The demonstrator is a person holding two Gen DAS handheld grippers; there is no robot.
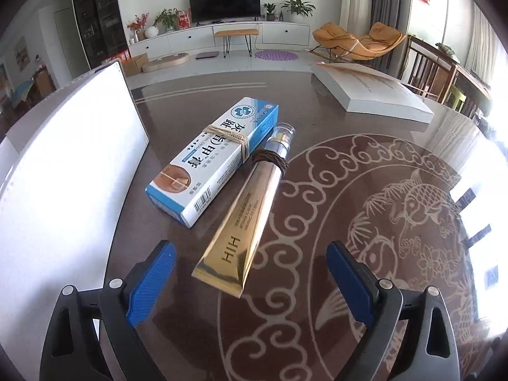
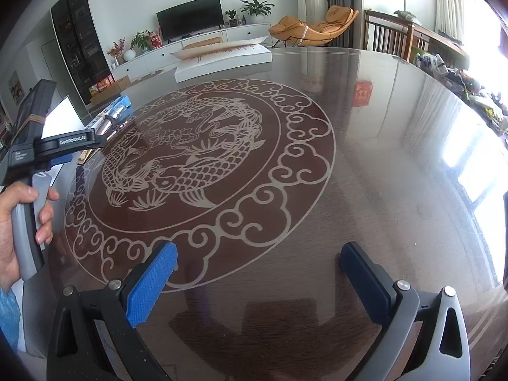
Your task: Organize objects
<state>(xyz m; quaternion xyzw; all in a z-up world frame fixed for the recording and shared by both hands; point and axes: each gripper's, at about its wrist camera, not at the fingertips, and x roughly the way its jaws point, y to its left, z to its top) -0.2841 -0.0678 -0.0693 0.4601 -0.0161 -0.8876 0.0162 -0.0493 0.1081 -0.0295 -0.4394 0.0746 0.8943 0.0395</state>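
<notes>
A gold tube [image 1: 244, 203] with a clear cap and dark rubber bands round its neck lies on the dark table [image 1: 317, 111]. Its flat crimped end points at me and sits between the fingers of my left gripper [image 1: 252, 273], which is open and not touching it. Close on the tube's left lies a blue and white carton [image 1: 212, 158] bound with tan rubber bands. In the right wrist view the tube [image 2: 106, 125] and carton [image 2: 122, 103] are small at the far left, beyond the left gripper [image 2: 92, 146], which a hand [image 2: 19, 222] holds. My right gripper [image 2: 260, 279] is open over bare table.
A tall white box [image 1: 63, 165] stands along the table's left side, close to the carton. A flat white box [image 1: 371, 92] lies at the back right. A koi pattern [image 2: 190, 146] fills the table's centre. Chairs and clutter stand past the right edge.
</notes>
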